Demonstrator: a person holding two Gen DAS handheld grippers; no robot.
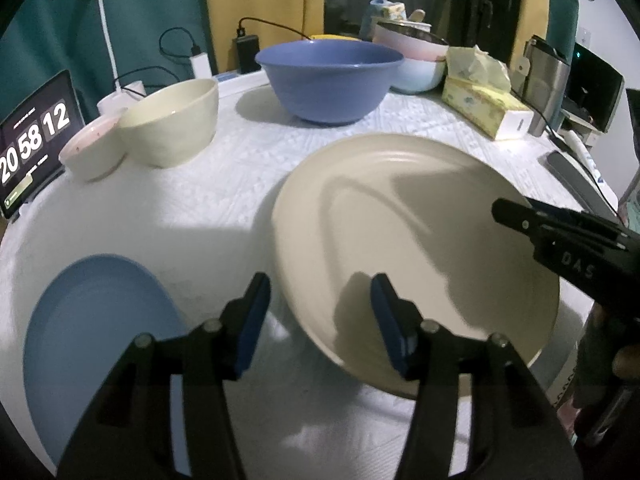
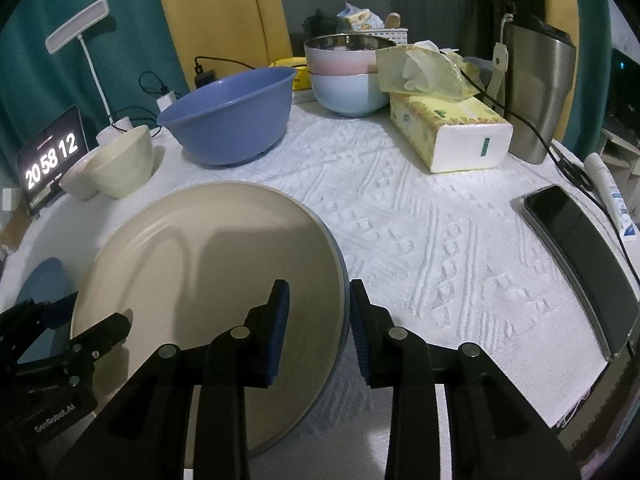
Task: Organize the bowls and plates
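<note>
A large cream plate (image 1: pixel 416 240) (image 2: pixel 208 264) lies on the white table cloth (image 2: pixel 420 240). Its left rim sits between the fingers of my left gripper (image 1: pixel 322 320) (image 2: pixel 80 318), whose pads stand clear of it, open. Its right rim sits between the fingers of my right gripper (image 2: pixel 318 320) (image 1: pixel 520 220), also open, one pad over the plate and one just outside the rim. A small blue plate (image 1: pixel 96 344) (image 2: pixel 44 284) lies to the left. Behind stand a big blue bowl (image 1: pixel 328 80) (image 2: pixel 232 120), a cream bowl (image 1: pixel 172 120) (image 2: pixel 120 164) and a small pink-white bowl (image 1: pixel 94 152) (image 2: pixel 76 178).
At the back are stacked pink and pale blue bowls (image 2: pixel 344 80), a tissue box (image 2: pixel 448 132) and a steel tumbler (image 2: pixel 536 96). A phone (image 2: pixel 580 256) and a tube (image 2: pixel 612 196) lie at the right. A tablet clock (image 1: pixel 32 140), lamp (image 1: pixel 104 32) and cables stand at the left.
</note>
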